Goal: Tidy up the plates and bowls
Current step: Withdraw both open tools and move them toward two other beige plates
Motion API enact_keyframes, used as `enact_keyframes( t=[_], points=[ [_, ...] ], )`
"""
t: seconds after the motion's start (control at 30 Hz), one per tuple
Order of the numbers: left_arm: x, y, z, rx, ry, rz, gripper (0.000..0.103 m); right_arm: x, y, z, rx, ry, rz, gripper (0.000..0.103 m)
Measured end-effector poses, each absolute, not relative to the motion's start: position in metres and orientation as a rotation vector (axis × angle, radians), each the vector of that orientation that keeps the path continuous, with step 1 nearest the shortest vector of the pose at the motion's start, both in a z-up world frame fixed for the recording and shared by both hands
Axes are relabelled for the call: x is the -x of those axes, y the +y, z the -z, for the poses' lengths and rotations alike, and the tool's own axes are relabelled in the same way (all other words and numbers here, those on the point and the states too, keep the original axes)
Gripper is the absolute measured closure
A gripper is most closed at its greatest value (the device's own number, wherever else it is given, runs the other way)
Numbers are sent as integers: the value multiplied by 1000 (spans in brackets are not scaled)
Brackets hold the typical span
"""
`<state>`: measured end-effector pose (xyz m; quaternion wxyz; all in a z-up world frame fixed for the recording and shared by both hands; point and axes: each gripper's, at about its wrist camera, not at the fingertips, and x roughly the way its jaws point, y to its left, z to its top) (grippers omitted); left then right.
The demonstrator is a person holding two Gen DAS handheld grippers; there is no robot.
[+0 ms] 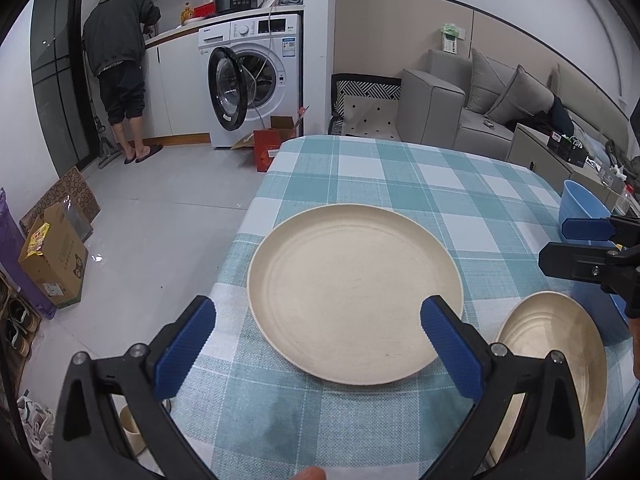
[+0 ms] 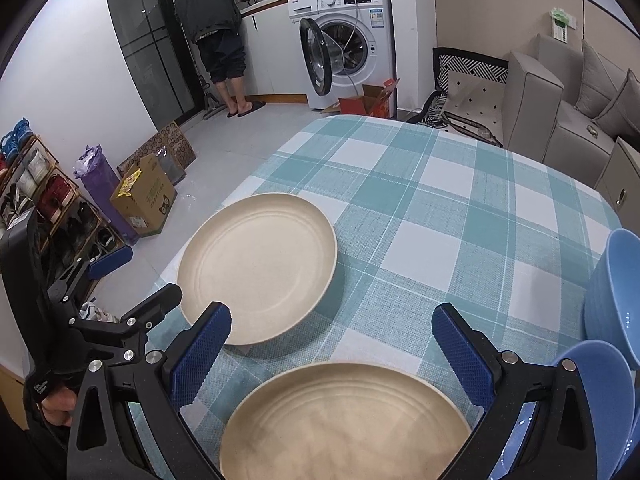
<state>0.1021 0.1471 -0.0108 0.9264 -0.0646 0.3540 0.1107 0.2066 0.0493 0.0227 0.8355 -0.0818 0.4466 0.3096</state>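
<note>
Two cream plates lie on the teal checked tablecloth [image 1: 400, 176]. The far plate [image 1: 356, 292] [image 2: 258, 270] sits near the table's left edge. My left gripper [image 1: 318, 318] is open and empty, its fingers on either side of that plate's near rim. It also shows in the right wrist view [image 2: 134, 276]. The near plate [image 2: 344, 420] [image 1: 560, 356] lies below my right gripper [image 2: 332, 326], which is open and empty. The right gripper also shows in the left wrist view [image 1: 556, 244]. Two blue bowls [image 2: 616, 288] [image 2: 588, 404] stand at the right.
The table's left edge [image 2: 224, 200] drops to a tiled floor with a cardboard box [image 2: 144, 196] and a shoe rack [image 2: 48, 208]. A person [image 1: 120, 52] stands at the far counter beside a washing machine [image 1: 256, 80]. A grey sofa [image 1: 480, 96] is at the right.
</note>
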Motion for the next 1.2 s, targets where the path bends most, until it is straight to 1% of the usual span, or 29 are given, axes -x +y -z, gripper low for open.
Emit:
enact_keyframes(
  t=[0.67,1.2],
  points=[
    [-121,174,41,154,792,-289,0,-234,83,13,174,1047,-655,1],
    [-134,193,62,225,869,-265,1,-258,106,48,170,1143,-648,1]
  ],
)
